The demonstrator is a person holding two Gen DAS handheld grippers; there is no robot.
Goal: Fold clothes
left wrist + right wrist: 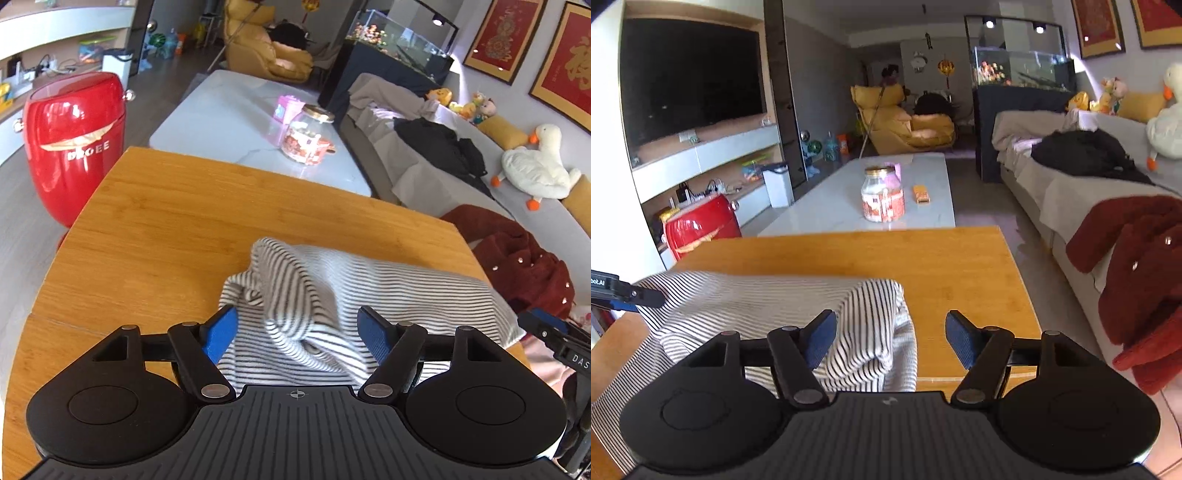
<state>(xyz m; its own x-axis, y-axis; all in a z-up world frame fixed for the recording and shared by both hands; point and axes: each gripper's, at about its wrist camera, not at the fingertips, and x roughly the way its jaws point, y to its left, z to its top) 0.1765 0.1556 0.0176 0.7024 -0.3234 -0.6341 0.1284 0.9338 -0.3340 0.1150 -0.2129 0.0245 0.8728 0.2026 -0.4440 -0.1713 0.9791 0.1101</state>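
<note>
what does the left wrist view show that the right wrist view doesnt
Left wrist only: the whole white goose plush on the sofa, and a bunched fold of the striped garment between the open left tongs.
Right wrist only: the dark TV screen; the open right tongs at the garment's end.
Both: wooden table, glass jar, red coat.

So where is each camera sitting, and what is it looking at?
Left wrist: rides on the left hand-held gripper, open over the crumpled striped shirt, looking across the wooden table; the right hand-held gripper peeks in at the right edge.
Right wrist: rides on the right hand-held gripper, open at the shirt's right end, facing the glass jar.
Both show shirt, table, jar, red barrel-shaped bin.
</note>
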